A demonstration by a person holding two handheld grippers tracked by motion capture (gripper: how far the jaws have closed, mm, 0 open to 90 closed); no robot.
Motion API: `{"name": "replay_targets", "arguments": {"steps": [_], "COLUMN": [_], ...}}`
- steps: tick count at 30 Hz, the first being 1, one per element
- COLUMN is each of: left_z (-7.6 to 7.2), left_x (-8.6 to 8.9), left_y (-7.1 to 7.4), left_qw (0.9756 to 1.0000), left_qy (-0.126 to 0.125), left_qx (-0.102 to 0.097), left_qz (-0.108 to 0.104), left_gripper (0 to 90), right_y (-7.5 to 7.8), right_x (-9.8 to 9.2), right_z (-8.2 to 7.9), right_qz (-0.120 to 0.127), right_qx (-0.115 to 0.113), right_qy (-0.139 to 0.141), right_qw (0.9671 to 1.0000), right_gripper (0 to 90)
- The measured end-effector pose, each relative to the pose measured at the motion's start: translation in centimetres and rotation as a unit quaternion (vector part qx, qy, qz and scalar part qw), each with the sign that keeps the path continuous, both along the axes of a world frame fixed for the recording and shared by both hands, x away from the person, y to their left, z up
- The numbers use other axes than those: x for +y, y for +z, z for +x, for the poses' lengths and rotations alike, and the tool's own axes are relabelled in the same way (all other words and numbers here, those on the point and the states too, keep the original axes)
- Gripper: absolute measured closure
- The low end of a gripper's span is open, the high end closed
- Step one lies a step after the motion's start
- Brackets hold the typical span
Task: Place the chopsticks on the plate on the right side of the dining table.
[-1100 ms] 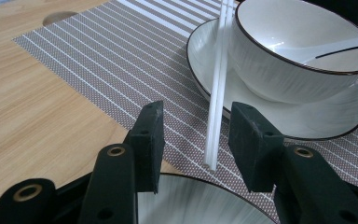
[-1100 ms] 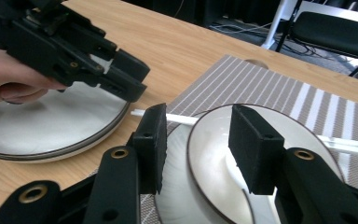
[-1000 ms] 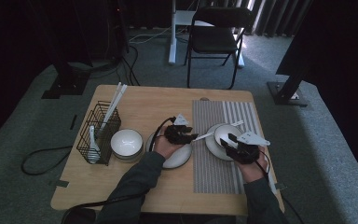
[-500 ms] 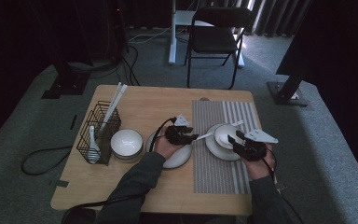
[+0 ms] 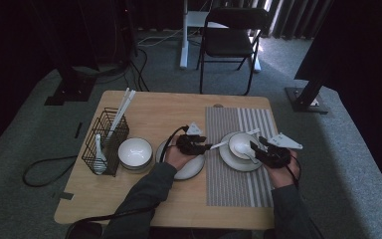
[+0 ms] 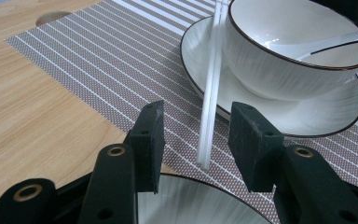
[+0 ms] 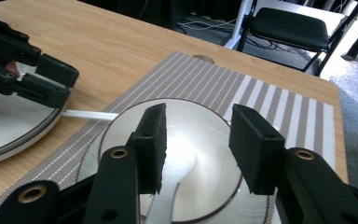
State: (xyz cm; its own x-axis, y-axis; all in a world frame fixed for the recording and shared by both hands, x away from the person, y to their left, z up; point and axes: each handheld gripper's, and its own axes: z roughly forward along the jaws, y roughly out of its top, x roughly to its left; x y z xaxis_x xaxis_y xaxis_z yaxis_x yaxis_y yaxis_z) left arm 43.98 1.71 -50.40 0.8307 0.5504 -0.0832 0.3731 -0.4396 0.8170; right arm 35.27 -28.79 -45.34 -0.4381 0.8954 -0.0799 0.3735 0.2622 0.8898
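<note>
A white bowl stands on a plate on the striped placemat, with a white spoon in it. White chopsticks lean from the mat onto the bowl's rim. My left gripper is open. The chopsticks' near end lies between its jaws, and neither pad touches them. My right gripper is open beside the bowl. Its jaws hover over the bowl, above the spoon handle.
A second plate lies under my left hand. To the left are another white bowl and a wire basket with chopsticks and a spoon. A folding chair stands beyond the table.
My right gripper has drawn a little to the right, away from the bowl's middle. The left gripper and the chopsticks have stayed where they were.
</note>
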Motion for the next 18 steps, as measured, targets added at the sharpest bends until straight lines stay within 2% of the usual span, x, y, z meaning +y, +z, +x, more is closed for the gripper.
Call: {"name": "replay_targets", "arguments": {"steps": [18], "left_z": [0.0], "left_x": [-0.1], "left_y": [-0.1], "left_qw": [1.0000], "left_qy": [0.000], "left_qx": [-0.002], "left_qz": [-0.003], "left_gripper": [56.5], "right_y": [-0.3], "right_x": [-1.0], "right_z": [2.1], "right_qz": [-0.010], "right_qx": [0.007], "right_qy": [-0.006], "right_qw": [0.9999], "right_gripper": [55.2]}}
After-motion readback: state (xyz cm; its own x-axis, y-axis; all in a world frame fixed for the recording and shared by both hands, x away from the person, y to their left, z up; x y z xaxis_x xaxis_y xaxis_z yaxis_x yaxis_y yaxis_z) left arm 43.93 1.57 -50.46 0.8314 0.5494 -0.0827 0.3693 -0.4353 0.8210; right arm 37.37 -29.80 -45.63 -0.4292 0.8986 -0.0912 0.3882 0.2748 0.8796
